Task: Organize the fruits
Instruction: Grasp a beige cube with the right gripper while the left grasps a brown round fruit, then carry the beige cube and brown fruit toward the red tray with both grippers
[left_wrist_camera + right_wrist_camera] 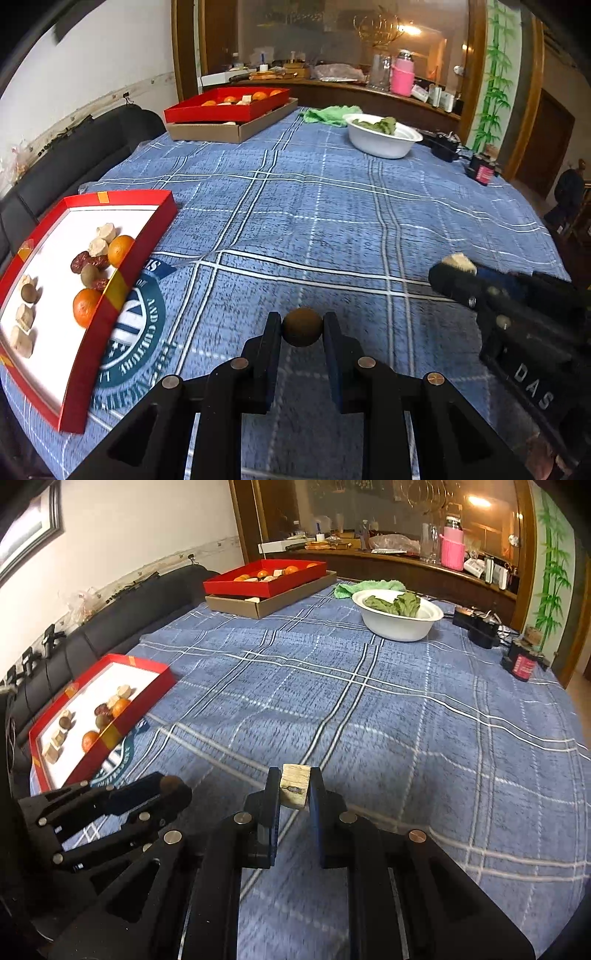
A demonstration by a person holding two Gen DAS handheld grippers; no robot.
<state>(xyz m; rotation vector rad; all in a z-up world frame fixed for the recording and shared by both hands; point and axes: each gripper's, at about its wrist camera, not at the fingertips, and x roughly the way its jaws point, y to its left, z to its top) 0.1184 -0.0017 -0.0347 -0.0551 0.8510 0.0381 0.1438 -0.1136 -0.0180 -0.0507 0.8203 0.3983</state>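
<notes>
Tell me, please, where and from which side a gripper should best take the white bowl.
Probably the white bowl by its rim, from above: the wall is too wide for the jaws, the thin lip is bare on the near side, and green leaves fill the middle.

Dim indoor light – one warm lamp (413,28) glows behind; fisheye bends edges, corners vignette black, tablecloth (406,709) smears near the lens.

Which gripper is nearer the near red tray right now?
Left. The left gripper, shut on a brown round fruit, is just beside the near red tray; the right gripper is farther off.
</notes>
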